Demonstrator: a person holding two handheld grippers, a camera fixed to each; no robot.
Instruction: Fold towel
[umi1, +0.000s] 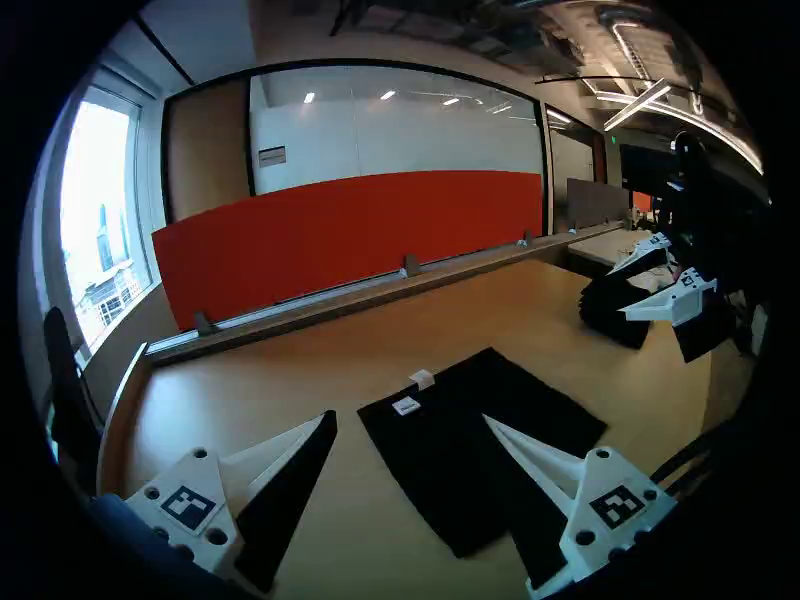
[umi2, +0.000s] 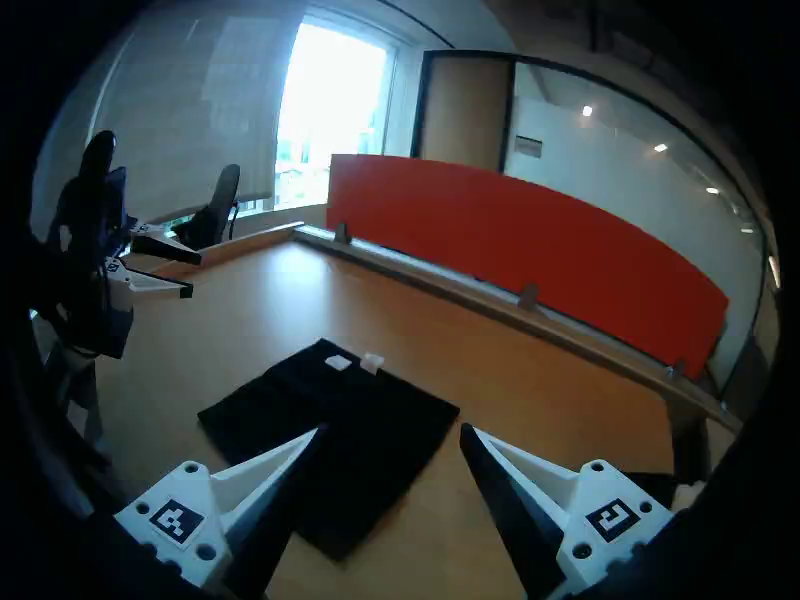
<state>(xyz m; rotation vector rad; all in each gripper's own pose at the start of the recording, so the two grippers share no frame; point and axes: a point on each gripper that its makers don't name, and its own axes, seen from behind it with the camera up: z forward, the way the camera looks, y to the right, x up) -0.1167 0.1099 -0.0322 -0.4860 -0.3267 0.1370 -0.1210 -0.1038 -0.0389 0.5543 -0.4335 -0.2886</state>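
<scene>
A broad wooden desk (umi1: 400, 330) carries everything, bounded along its far edge by a low rail and one long red partition (umi1: 350, 235), with a bright window (umi2: 330, 110) and a dark chair (umi2: 218, 205) past one end. One black towel (umi1: 440, 450) lies flat near the middle of the desk, already doubled into a rough rectangle, with bare wood open on every side of it and a wide strip between it and the rail. The left gripper (umi1: 408, 417) hangs over the towel's near part, its jaws wide apart and holding nothing; one finger overlaps the cloth in the left gripper view, though whether it touches cannot be told. The right gripper (umi2: 392, 430) faces the same towel from the other side, jaws likewise spread and empty, one tip over the cloth's edge. Two small white tags (umi1: 422, 379) sit at the towel's far edge, close together.
</scene>
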